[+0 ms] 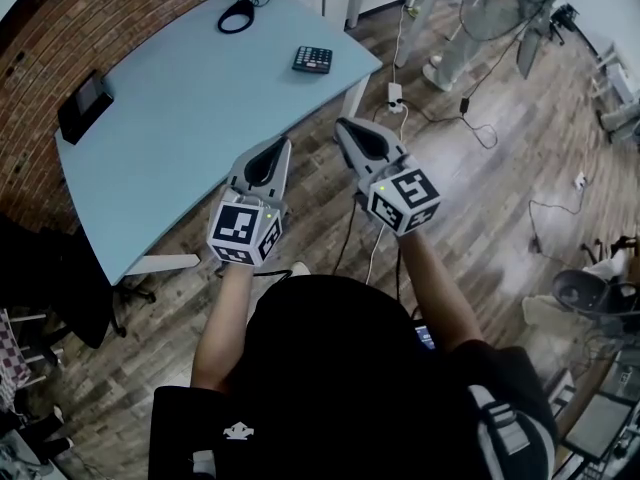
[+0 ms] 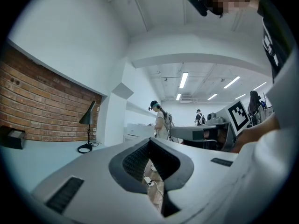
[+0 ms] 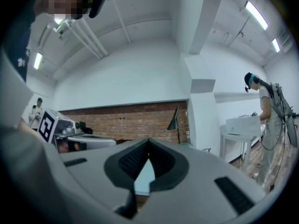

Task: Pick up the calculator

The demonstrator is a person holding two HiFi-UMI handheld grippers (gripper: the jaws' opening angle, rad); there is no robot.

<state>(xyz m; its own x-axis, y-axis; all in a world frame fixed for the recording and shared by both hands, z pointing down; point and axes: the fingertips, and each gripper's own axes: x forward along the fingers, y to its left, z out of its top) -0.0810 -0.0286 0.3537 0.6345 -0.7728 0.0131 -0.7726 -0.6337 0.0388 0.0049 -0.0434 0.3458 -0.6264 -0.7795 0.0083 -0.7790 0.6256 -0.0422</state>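
— Where is the calculator (image 1: 312, 59)?

— It lies flat near the corner of the pale blue surface (image 1: 190, 118), ahead of both claws and well apart from them. Seen from the head view, it sits roughly between the lines along which the two claws point.

— And the left claw (image 1: 283, 145)?

— Its jaws are together at the tips with nothing between them. It points level, and its tip shows just at the near edge of the surface.

— The right claw (image 1: 343, 126)?

— Also closed and empty. It is just beside the left claw, over the wooden floor (image 1: 480, 198), off the surface's edge.

— Anything else near the calculator?

— A black lamp (image 1: 237, 15) stands beyond it, farther from the claws. A dark box (image 1: 85, 103) sits far off to the left claw's side, by the brick wall (image 1: 60, 28). Cables (image 1: 400, 103) trail over the floor ahead of the right claw.
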